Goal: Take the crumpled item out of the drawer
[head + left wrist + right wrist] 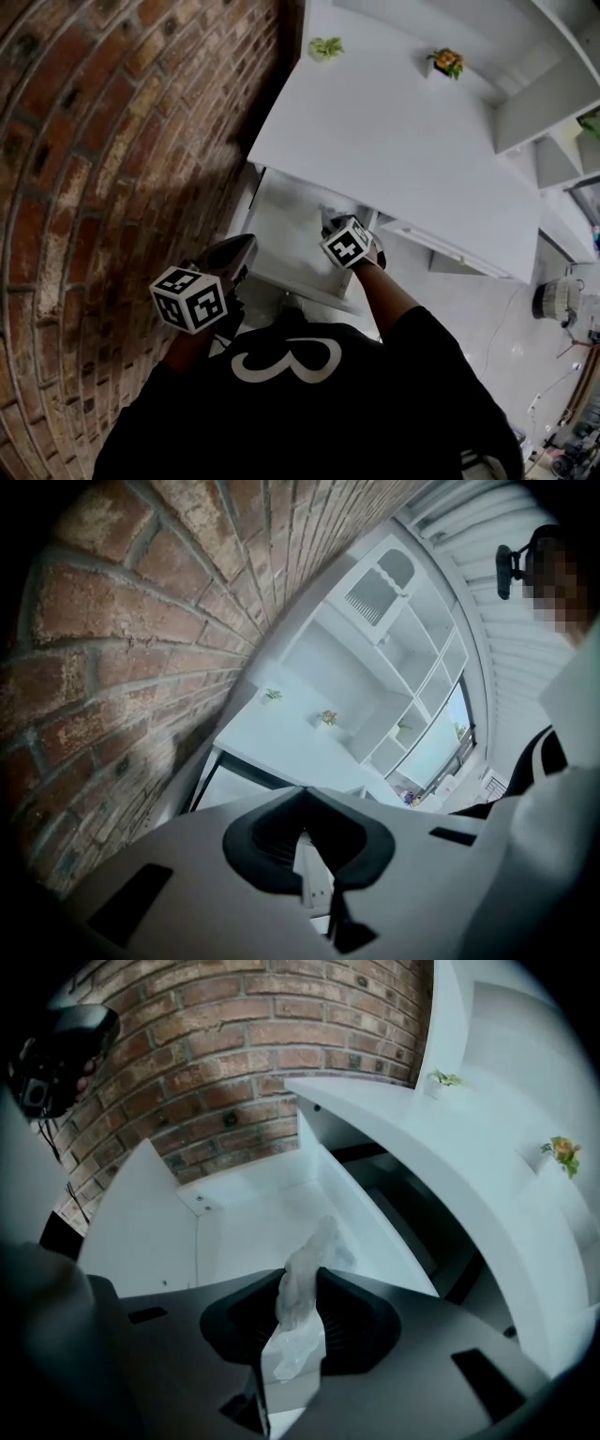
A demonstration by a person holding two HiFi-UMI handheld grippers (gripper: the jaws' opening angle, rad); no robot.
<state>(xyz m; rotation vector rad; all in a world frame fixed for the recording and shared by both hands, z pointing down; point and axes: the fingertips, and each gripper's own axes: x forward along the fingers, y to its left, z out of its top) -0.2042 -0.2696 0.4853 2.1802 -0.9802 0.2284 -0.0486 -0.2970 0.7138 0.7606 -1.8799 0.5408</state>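
Head view and two gripper views, with the open drawer (141,1232) taken as the landmark.

**Drawer.** A white drawer is shown pulled out from beneath a white counter (394,141). Its inner walls and floor are bare, and small screw heads can be made out on its back wall. A brick wall (112,141) runs beside the drawer on its left in the head view.

**Right claw** (301,1274). The claw is held above the drawer and pointed steeply down into it. Its pads are pinching the crumpled item (300,1312), a pale, translucent, creased wad. The item is gripped along its middle. One end sticks out past the fingertips and is seen against the drawer's interior, and the other end trails back between the jaws. Whether that far end touches the drawer floor cannot be told.

**Left claw** (302,794). The claw is held just outside the drawer on the brick-wall side. Its tips are pressed together and nothing is held between them.

**Marker cubes.** A black-and-white cube is carried on the left claw (190,298) and another on the right claw (348,243), the second directly over the drawer.

**Beyond the drawer.** Two small potted plants stand at the far edge of the counter. One is green (325,47) and the other bears orange flowers (448,62).

**Writing.** A large white "3" (286,359) is printed on the person's black shirt. It is the only legible mark.
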